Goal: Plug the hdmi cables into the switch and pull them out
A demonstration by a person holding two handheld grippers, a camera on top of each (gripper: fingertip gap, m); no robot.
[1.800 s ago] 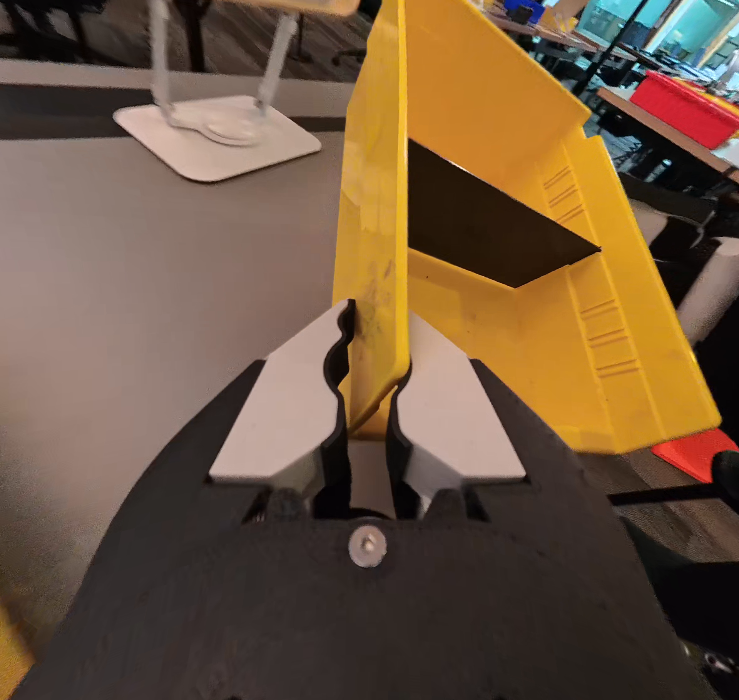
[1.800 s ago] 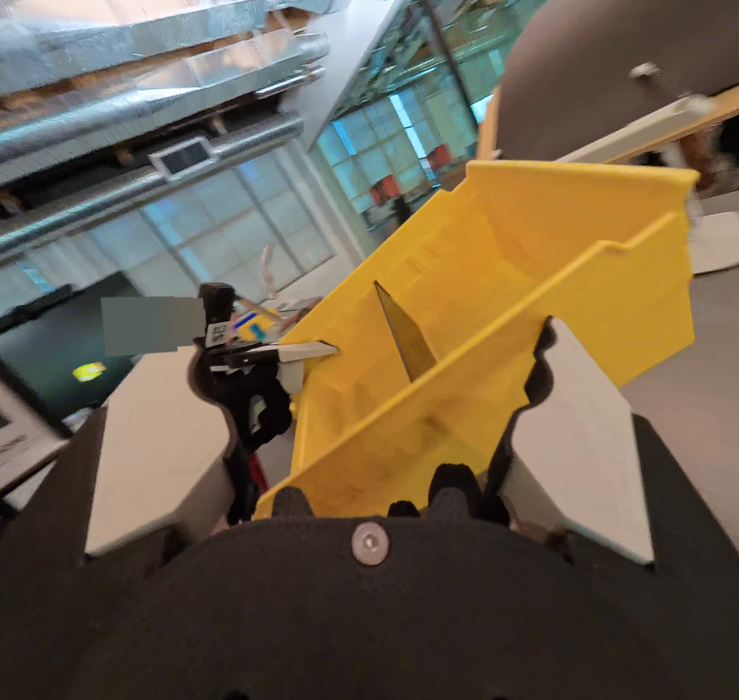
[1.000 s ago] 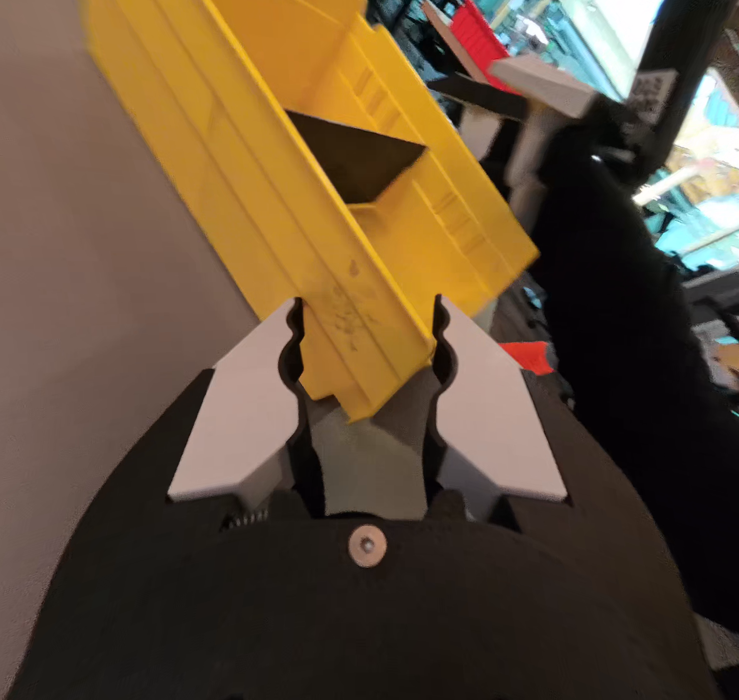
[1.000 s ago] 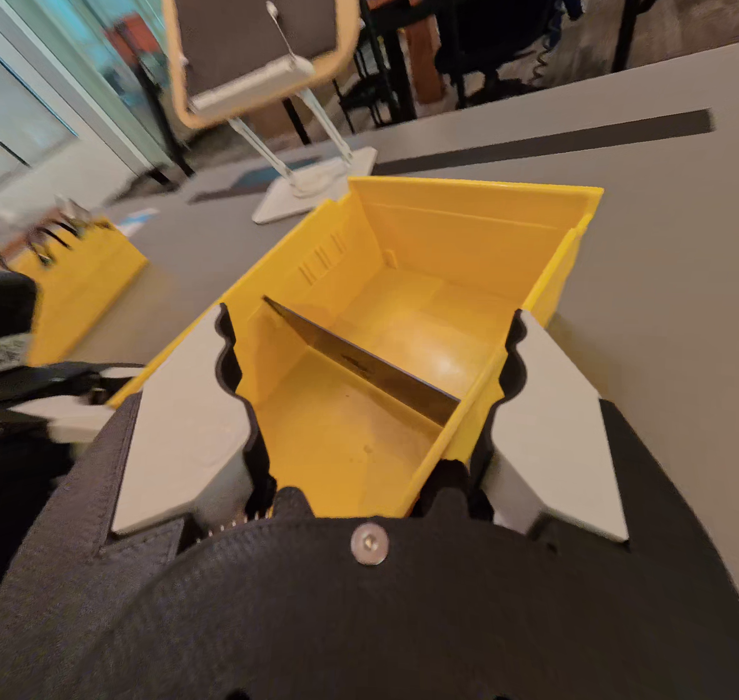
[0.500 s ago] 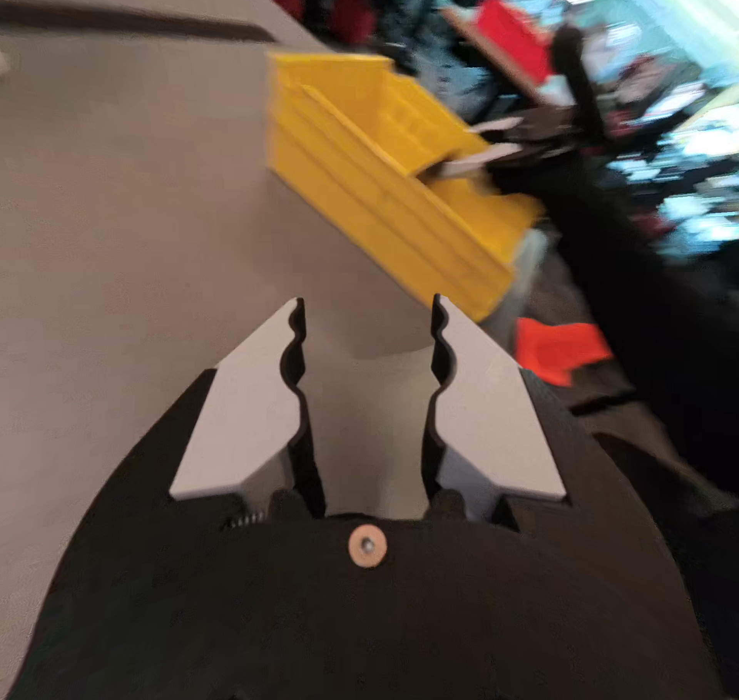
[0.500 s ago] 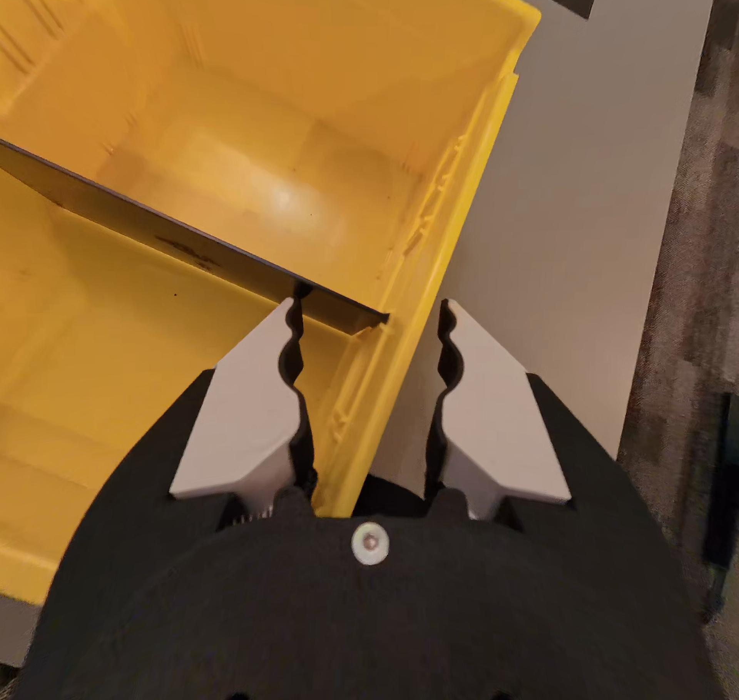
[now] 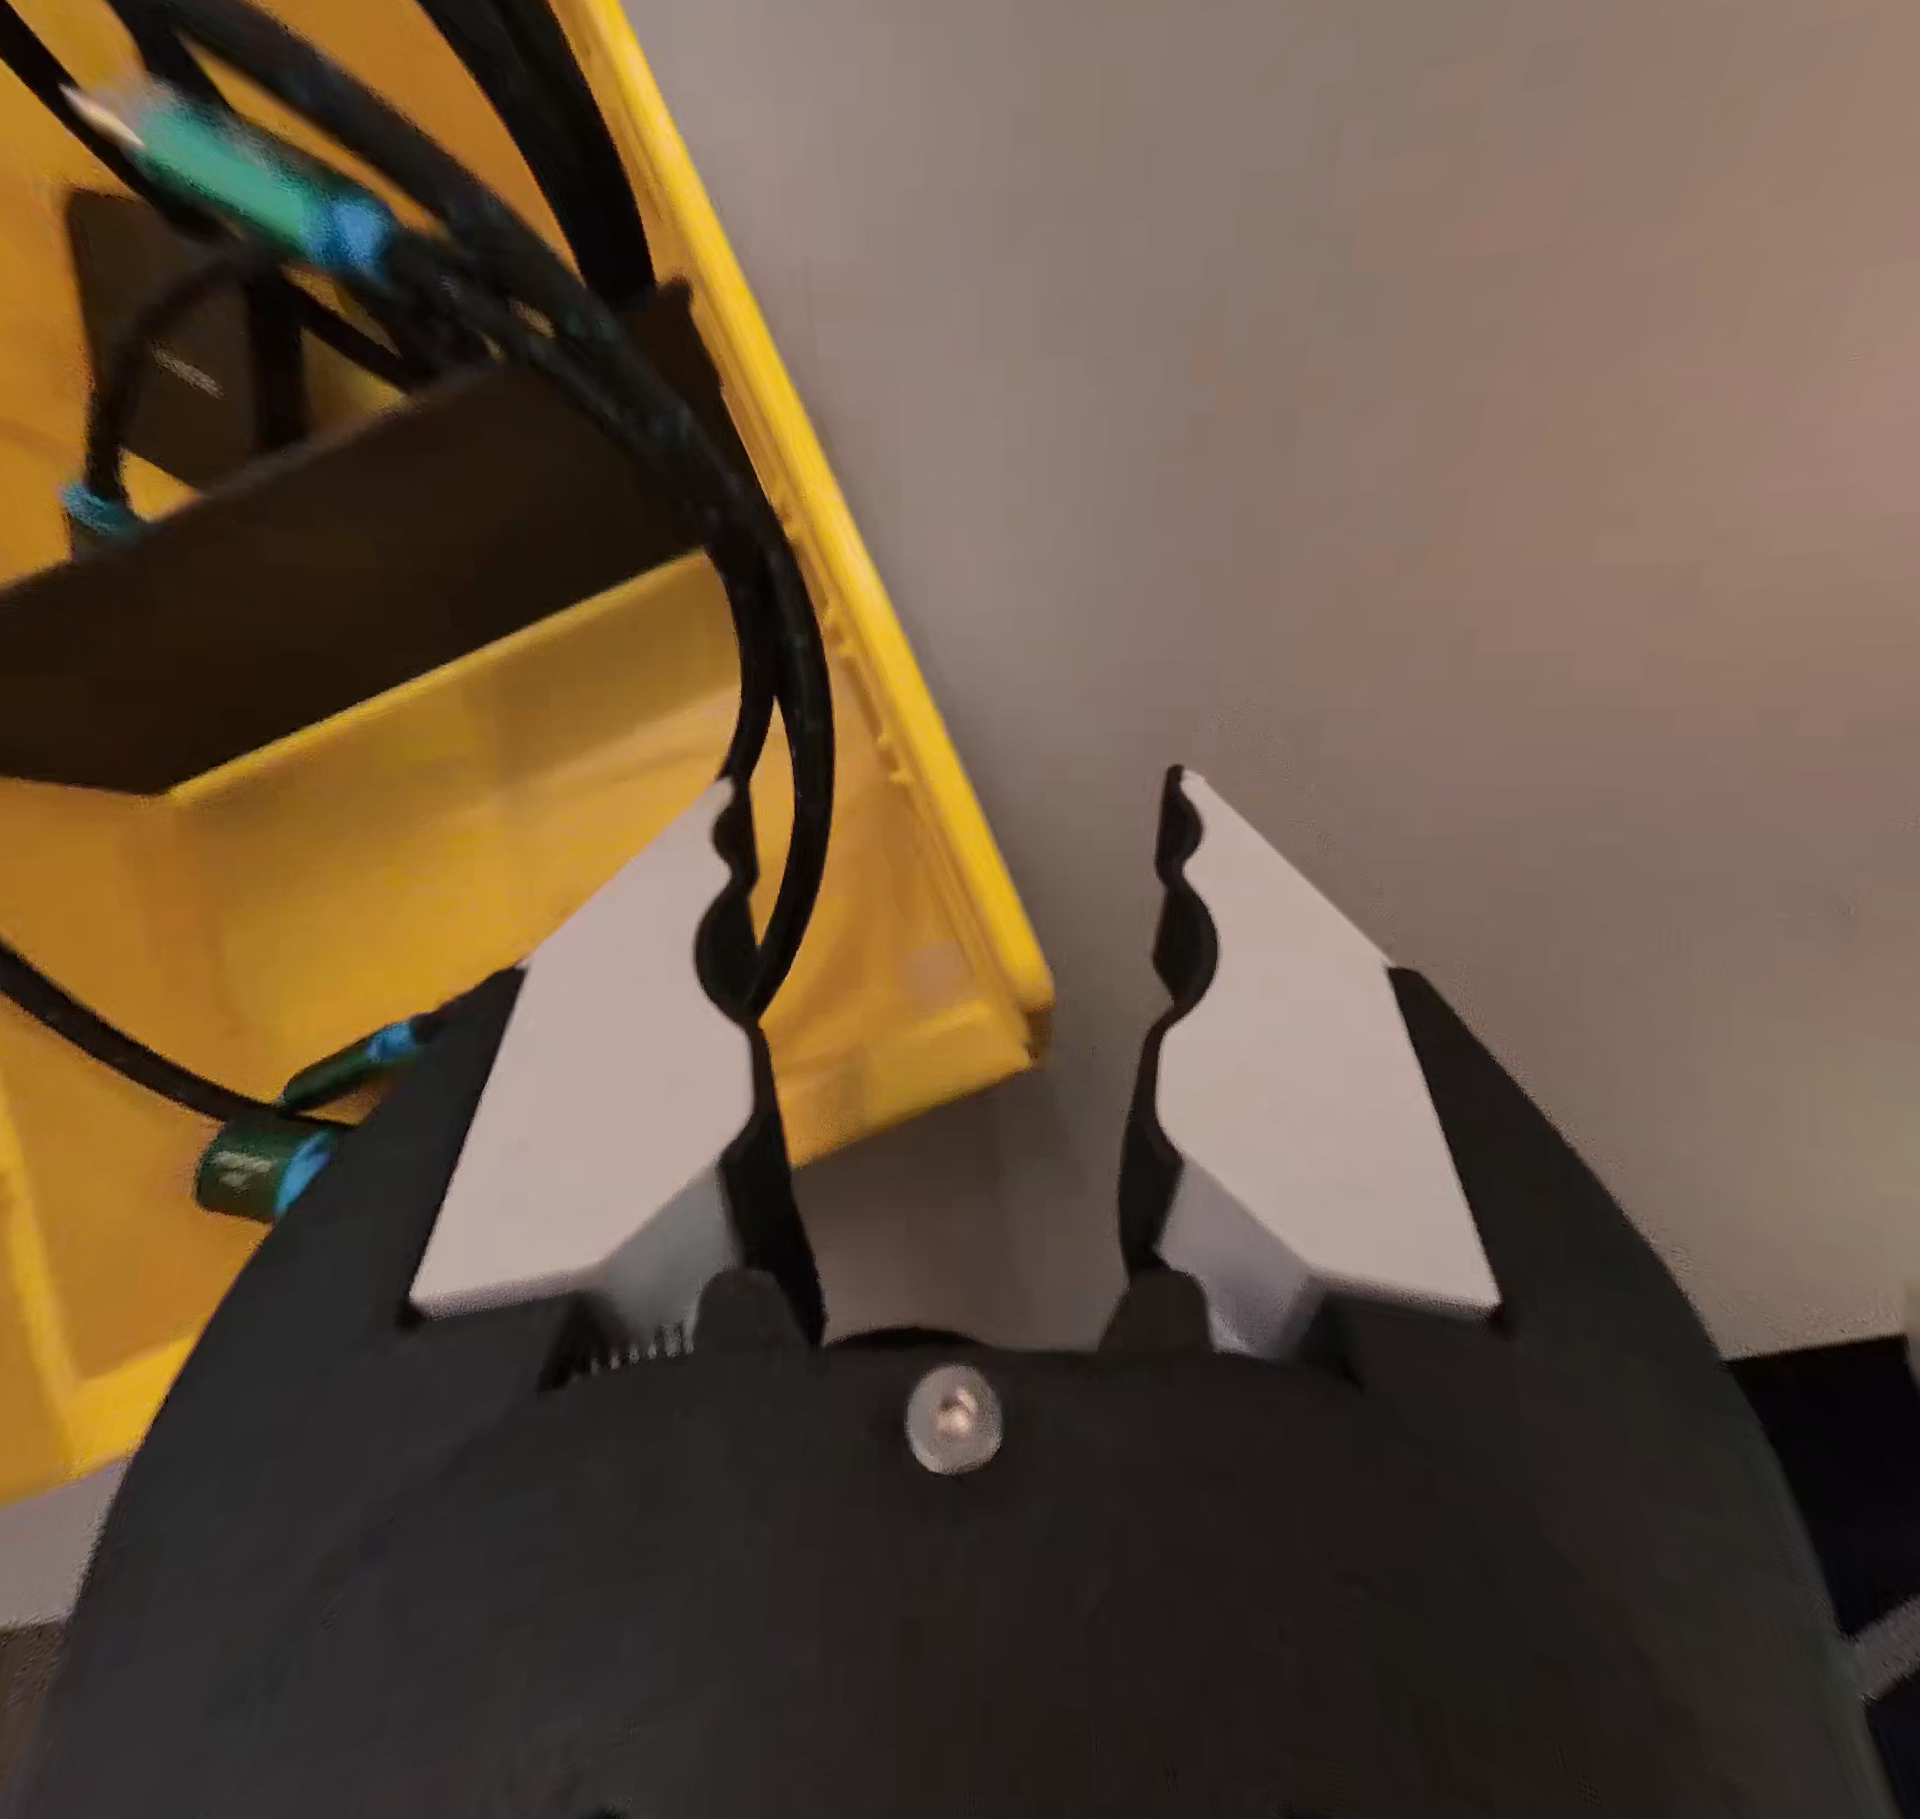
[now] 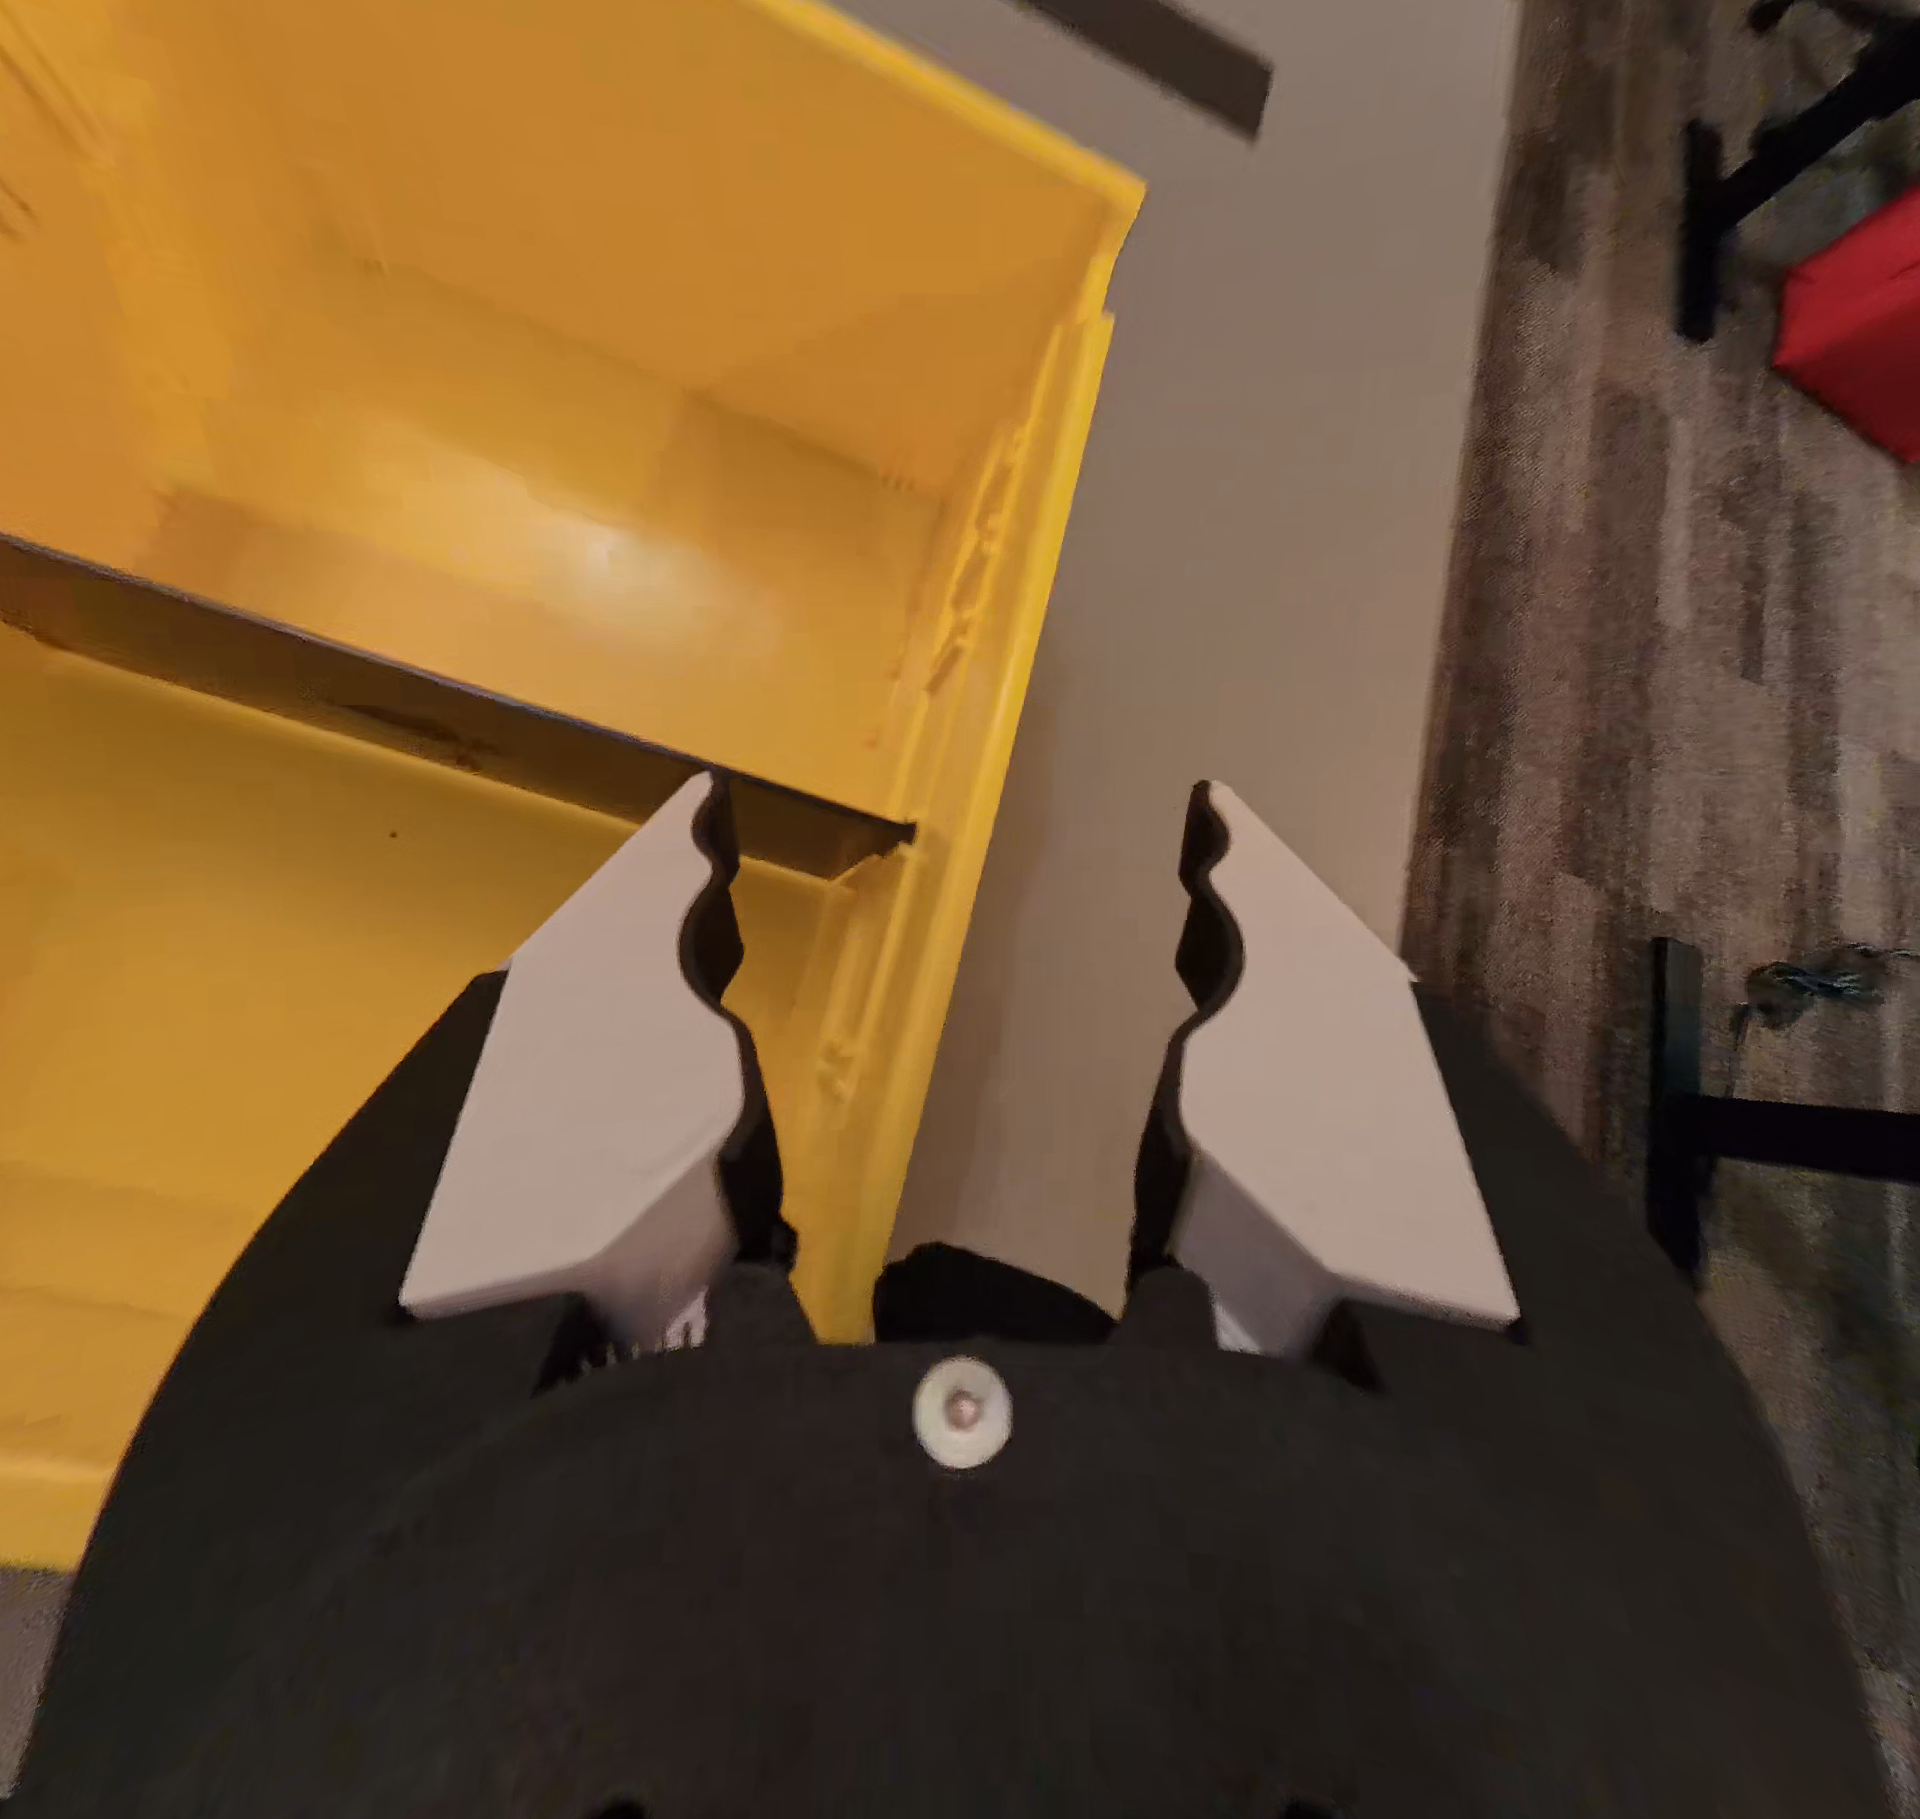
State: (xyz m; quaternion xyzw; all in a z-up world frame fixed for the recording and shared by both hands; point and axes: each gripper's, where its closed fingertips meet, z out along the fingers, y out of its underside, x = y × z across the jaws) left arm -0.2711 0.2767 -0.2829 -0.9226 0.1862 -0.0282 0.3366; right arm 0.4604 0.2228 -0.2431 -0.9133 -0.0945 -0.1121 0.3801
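We hold two handheld grippers over a grey table (image 7: 1351, 367). In the left wrist view our left gripper (image 7: 951, 948) hangs w/ fingers spread apart, gripping nothing, above the near corner of a yellow bin (image 7: 935, 896). That bin holds the task's things: a tangle of black braided hdmi cables (image 7: 769, 564) draped over a dark divider (image 7: 343, 574), w/ green-and-blue plugs showing, one near the top left (image 7: 239, 180) and one low at the left (image 7: 255, 1161). One cable loop sags right beside our left finger (image 7: 613, 1073); we can't tell if it touches. A dark boxy shape behind the divider may be the switch, but blur hides it, so we can't confirm. In the right wrist view our right gripper (image 8: 951, 948) is also released, fingers apart and straddling the side wall of a second yellow bin (image 8: 1039, 543), empty on both sides of its own dark divider (image 8: 416, 720). Carpet and a red object (image 8: 1860, 335) lie beyond the table edge. Risks, as we judge them: closing the left fingers now could pinch a mid-cable loop, not a plug, and lifting would drag the whole tangle or tip the bin. The right gripper, so close to the wall, could knock its bin toward the table edge nearby. Motion blur makes aiming at a plug unreliable.
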